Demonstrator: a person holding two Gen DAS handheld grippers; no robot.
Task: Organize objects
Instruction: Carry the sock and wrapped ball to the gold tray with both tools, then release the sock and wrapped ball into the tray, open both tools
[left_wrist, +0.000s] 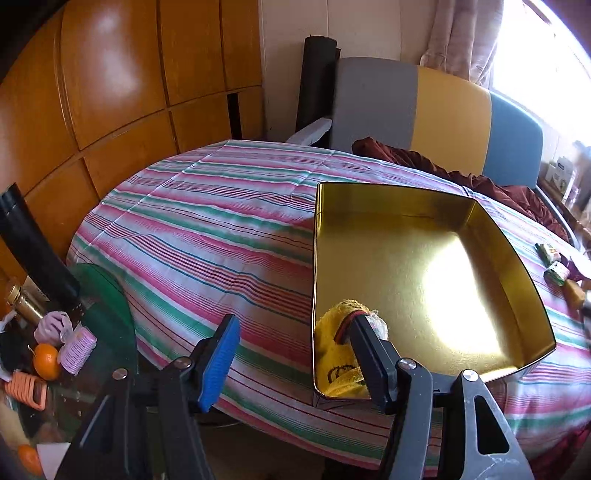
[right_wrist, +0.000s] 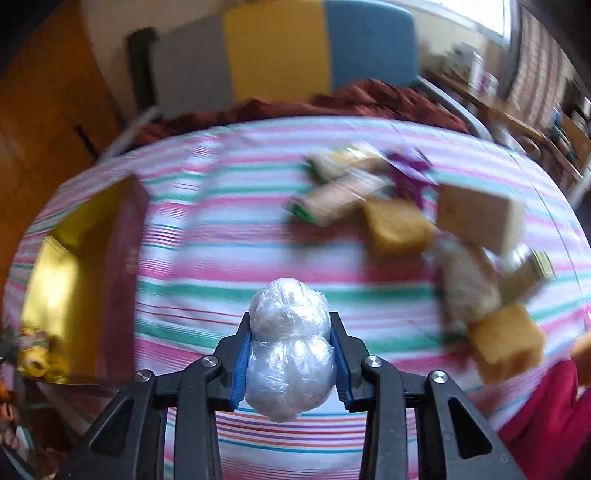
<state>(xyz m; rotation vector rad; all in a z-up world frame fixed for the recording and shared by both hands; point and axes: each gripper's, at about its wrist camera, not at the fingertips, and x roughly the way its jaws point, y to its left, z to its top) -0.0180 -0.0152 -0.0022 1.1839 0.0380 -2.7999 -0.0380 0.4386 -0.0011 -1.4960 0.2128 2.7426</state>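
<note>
Plastic-wrapped bundle pinched in right gripper; left gripper spread; packet labels unreadable.

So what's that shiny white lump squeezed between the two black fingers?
The plastic-wrapped bundle is a whitish lump wound in clear, crinkled film, pinched into two bulges, one above the other. The right gripper clamps it on both sides with its blue pads, holding it upright above the striped tablecloth. What is inside cannot be made out.
</note>
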